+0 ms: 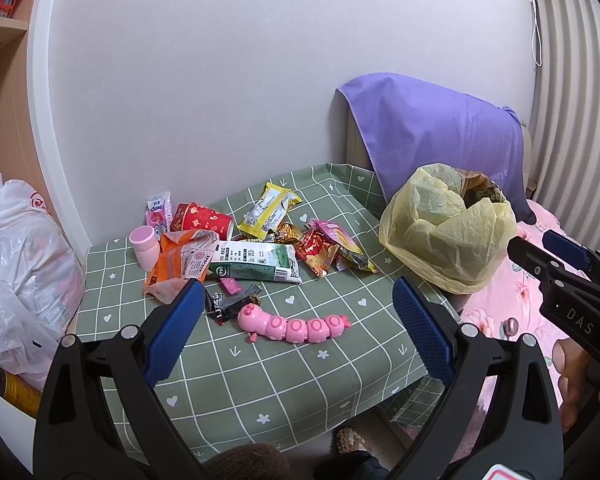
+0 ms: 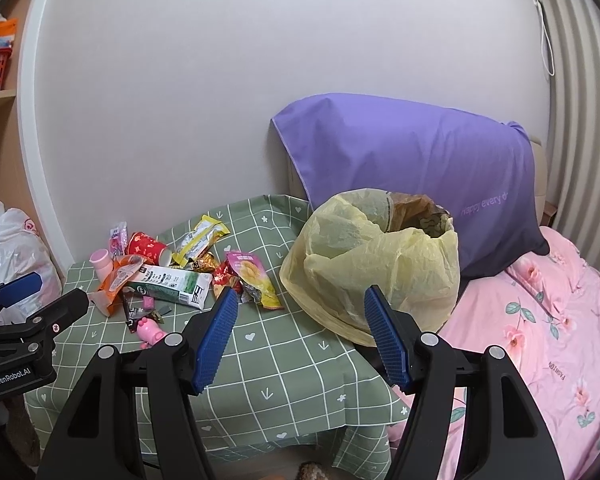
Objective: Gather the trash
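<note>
Both the left gripper (image 1: 300, 320) and the right gripper (image 2: 300, 334) hover with fingers spread apart and empty above the green checked tablecloth (image 1: 260, 380), where snack wrappers (image 1: 236, 256) lie piled near the wall, left of the yellow trash bag (image 2: 376, 264), which stands open at the table edge.

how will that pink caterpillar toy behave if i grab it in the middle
The pink caterpillar toy looks like hard plastic in linked round segments, so it will probably bend or droop at the joints rather than lift as one stiff piece. Its glossy surface may slip between the pads. It seems light, and lies flat on the green tablecloth, apart from the wrappers.
</note>
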Demonstrator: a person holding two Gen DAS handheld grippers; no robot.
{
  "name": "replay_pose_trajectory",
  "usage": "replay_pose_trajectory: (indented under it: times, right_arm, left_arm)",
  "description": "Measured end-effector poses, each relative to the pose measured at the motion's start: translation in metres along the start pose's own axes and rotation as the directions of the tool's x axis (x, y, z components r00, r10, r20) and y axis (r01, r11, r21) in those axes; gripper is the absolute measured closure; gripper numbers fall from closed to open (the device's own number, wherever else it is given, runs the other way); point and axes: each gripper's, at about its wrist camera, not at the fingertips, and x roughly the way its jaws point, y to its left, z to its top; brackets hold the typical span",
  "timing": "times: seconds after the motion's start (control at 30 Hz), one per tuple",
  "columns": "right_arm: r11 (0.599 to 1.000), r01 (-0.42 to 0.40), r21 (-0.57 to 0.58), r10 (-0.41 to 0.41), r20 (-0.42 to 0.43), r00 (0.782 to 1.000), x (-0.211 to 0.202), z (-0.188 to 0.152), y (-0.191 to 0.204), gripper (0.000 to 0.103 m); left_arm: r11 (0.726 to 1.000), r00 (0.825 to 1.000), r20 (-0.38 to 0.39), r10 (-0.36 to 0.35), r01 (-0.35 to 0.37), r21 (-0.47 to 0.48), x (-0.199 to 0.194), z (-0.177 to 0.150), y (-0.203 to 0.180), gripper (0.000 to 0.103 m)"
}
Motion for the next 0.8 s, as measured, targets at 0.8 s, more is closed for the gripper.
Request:
replay_pose_trajectory:
  times: [0.8]
  right_arm:
    - [1.000, -0.001, -0.007, 0.001, 0.003, 1.000, 0.0036, 0.0050, -0.0033, 0.041]
  left_arm:
    - [0.999, 1.000, -0.001, 0.005, -0.005, -0.033, 0.0031, 0.0014, 0.0041, 0.013]
